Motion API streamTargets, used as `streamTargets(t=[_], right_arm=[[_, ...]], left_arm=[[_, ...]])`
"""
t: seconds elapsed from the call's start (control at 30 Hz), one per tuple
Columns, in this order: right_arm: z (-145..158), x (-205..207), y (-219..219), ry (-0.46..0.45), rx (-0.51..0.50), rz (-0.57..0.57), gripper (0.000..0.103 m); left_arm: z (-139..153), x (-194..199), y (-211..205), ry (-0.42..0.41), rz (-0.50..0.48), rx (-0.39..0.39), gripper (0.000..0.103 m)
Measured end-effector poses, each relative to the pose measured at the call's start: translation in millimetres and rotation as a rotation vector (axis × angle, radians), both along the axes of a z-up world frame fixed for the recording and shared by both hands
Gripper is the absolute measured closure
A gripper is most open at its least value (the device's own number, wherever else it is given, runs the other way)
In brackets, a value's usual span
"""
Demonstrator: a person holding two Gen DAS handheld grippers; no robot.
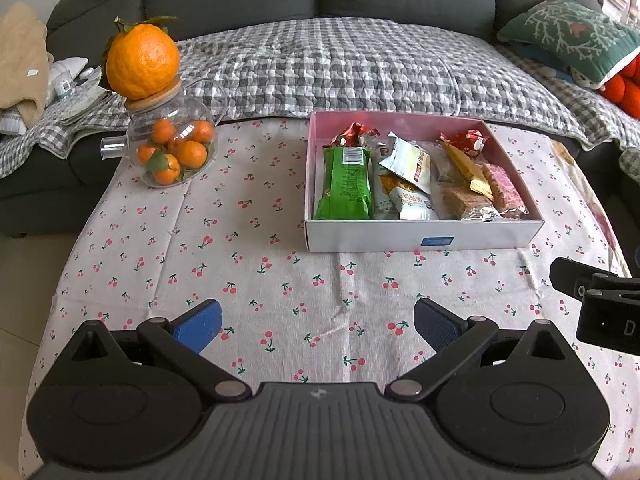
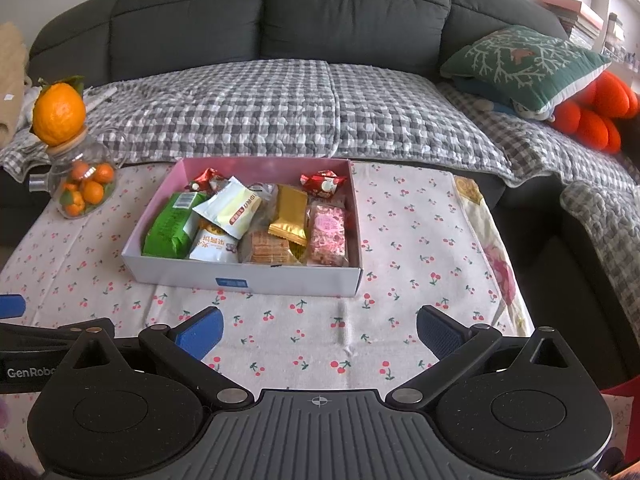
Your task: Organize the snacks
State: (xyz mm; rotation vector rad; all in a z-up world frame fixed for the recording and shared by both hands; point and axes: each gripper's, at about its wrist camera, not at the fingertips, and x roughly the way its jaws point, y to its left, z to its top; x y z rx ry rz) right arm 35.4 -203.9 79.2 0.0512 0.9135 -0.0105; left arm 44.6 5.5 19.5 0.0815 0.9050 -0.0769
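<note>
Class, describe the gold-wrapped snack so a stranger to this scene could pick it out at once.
Find the shallow snack box with the pink inside on the cherry-print tablecloth. Look right of centre, beside the pink packet. The gold packet is the only shiny, plain metallic wrapper there, lying tilted over a clear pack of wafers.

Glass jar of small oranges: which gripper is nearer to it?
Left. The left gripper hangs over the tablecloth with the jar ahead to its left; the right gripper sits further right, past the snack box from the jar.
</note>
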Motion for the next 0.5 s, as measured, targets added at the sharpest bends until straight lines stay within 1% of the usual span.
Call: streamTargets(t=[0.5], right_arm=[[-0.7,-0.1,0.1,0.001,0.001,0.0,0.0]], left_arm=[[-0.3,-0.7,-1.2,0.003,-0.002,0.0,0.001]])
